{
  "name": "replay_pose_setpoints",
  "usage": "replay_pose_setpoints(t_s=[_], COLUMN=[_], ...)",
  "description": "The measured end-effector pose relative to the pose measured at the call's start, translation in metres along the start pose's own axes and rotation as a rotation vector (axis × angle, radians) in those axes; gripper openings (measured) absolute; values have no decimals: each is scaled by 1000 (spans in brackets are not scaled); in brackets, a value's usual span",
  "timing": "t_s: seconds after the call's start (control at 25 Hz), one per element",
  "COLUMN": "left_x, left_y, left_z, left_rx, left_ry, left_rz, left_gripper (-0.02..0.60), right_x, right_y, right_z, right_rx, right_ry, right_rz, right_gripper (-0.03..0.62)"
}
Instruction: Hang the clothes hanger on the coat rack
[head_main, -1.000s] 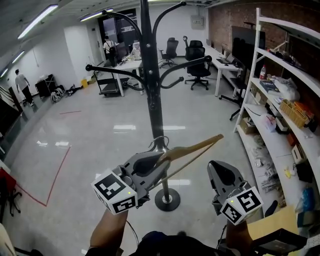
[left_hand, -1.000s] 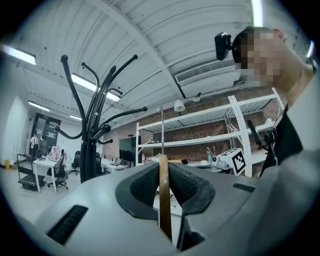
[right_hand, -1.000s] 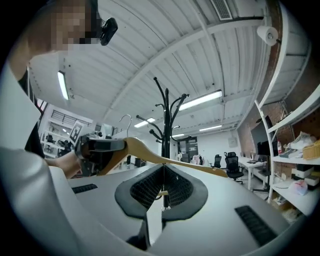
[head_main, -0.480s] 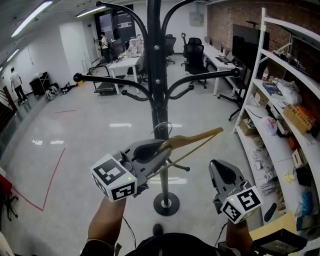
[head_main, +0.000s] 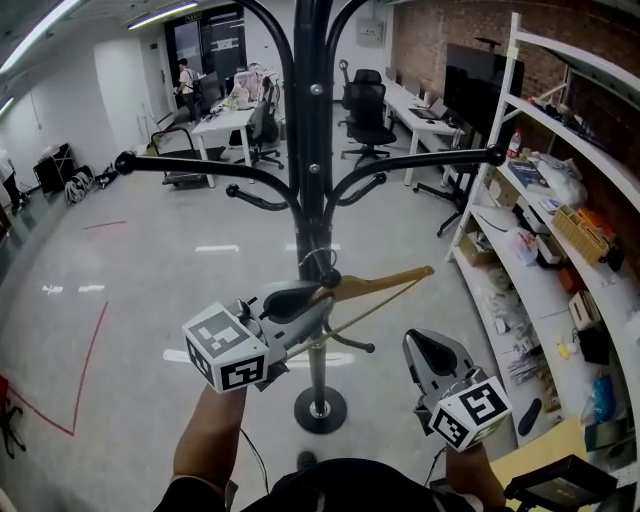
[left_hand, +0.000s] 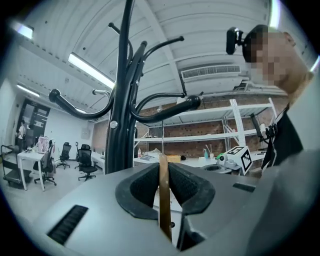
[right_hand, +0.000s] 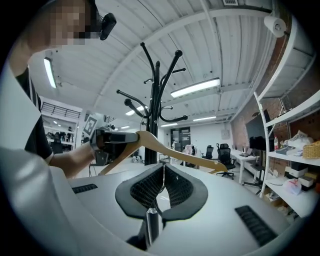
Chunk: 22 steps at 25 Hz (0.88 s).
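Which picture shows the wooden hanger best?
The right gripper view: the hanger shows side-on, nearly whole. The head view shows one arm sticking out from the left gripper; the left gripper view shows only a thin edge clamped between its jaws.

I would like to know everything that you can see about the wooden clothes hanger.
The clothes hanger looks like pale brown wood, with curved shoulders, a thin lower bar and a metal hook. The left gripper is shut on it near its neck. It tilts, its free end higher to the right. Its hook is in front of the coat rack pole, below the arms, on none.
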<state>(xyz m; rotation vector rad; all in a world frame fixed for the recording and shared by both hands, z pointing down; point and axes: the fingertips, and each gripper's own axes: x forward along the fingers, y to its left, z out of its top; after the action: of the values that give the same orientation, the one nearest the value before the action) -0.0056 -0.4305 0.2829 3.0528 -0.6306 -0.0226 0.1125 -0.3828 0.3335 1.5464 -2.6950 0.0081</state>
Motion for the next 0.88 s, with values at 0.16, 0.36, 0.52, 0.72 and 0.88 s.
replay_pose_setpoints(t_s=[0.16,0.36,0.52,0.72,0.88], left_x=[4,5,6,9,9], left_y=[4,11,12,13,15], left_z=[-2,-11,-10,-11,-10], left_rx=[1,27,35,32,53], left_ry=[3,28,0,-44,-57], left_rz=[-26,-10,-18,-53,-58], left_gripper=[51,51,51,51,51], right_x=[7,11,15,18,18], right_y=[0,1,2,4,1], right_z=[-5,-7,-11,-11,-12], right_rx=[7,20,26,27,28], right_ry=[15,18,18,24,20], right_rz=[-1,9,14,21,22], right_gripper=[9,9,9,9,9])
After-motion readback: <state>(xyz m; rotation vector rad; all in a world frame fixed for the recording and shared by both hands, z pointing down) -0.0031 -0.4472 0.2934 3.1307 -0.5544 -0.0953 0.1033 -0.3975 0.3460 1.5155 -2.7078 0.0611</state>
